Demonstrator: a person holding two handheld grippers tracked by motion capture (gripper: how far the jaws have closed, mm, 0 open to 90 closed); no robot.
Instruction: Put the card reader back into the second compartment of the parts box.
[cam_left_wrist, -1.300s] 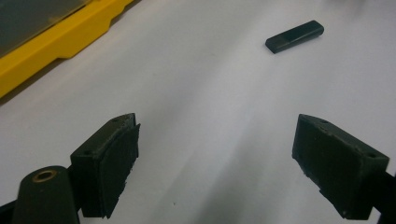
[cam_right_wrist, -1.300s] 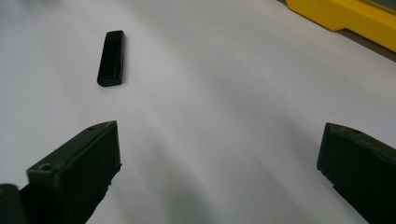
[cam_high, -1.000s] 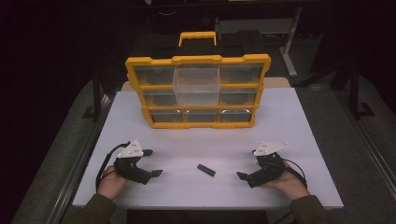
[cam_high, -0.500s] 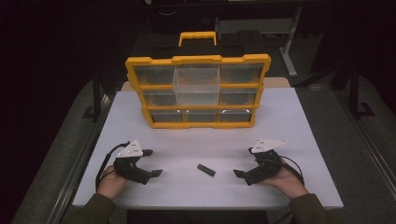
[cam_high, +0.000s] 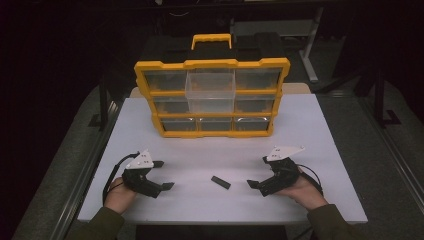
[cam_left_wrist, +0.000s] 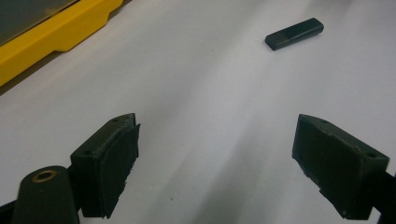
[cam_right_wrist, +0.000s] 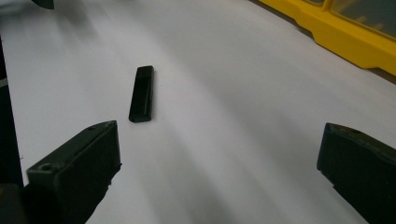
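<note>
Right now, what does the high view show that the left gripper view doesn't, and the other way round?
The high view alone takes in the whole yellow organizer with its clear drawers and handle, both hands, and the right gripper. The left gripper view alone gives a close look at the left gripper, its black jaws spread wide over bare table. Both share the white table, the small black stick lying flat on it, and part of the organizer's yellow frame.
</note>
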